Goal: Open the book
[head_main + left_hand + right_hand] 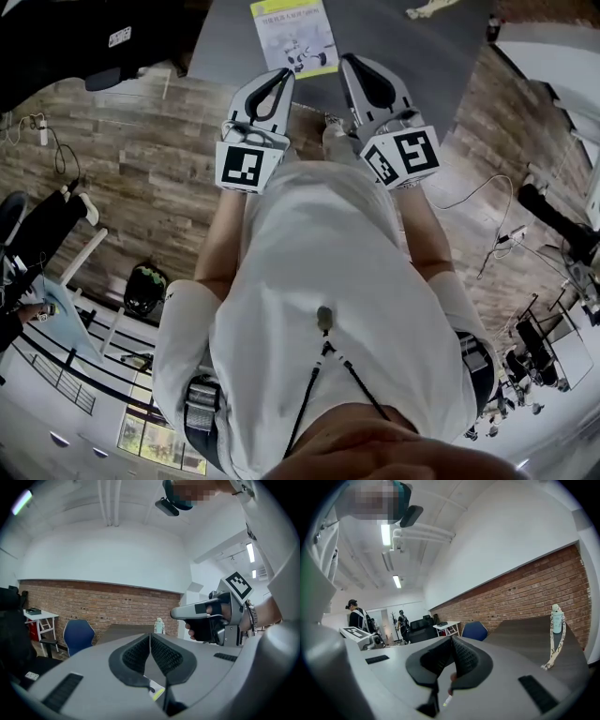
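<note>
Task not yet begun: the book [293, 36] is seen lying closed, cover up, on the grey table [403, 47]. Left gripper [279, 77] & right gripper [354, 66] are held near it, jaws together, nothing gripped; the opening itself is all left to be done

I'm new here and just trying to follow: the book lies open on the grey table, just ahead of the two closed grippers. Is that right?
Not quite: the book is closed, cover up, as the head view shows. It does lie on the grey table, just ahead of the left gripper and the right gripper, both closed.
</note>
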A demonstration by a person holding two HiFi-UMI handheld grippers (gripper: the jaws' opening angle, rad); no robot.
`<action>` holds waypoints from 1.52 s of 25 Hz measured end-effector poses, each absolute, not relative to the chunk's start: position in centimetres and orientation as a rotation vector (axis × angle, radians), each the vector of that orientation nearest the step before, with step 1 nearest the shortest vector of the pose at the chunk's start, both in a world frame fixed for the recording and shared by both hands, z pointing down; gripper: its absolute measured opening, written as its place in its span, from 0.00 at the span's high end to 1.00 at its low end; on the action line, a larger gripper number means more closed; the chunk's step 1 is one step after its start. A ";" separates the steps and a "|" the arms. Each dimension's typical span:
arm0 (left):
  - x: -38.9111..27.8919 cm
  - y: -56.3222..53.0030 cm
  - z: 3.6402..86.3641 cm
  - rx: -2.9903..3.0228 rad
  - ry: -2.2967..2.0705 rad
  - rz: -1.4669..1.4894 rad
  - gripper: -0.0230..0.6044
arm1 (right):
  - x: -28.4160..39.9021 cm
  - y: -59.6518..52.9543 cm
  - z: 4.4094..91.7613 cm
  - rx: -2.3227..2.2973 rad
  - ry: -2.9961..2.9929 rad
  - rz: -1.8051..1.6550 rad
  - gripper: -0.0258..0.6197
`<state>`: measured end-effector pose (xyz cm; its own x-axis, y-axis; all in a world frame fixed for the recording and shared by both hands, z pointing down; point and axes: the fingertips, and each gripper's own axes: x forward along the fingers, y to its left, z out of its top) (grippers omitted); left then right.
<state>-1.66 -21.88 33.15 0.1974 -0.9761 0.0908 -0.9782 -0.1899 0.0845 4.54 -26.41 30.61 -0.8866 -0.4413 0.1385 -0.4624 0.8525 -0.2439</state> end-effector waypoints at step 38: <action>3.9 -29.7 59.8 2.145 -1.572 0.712 0.92 | 9.8 -35.1 46.2 0.787 -2.698 0.588 0.90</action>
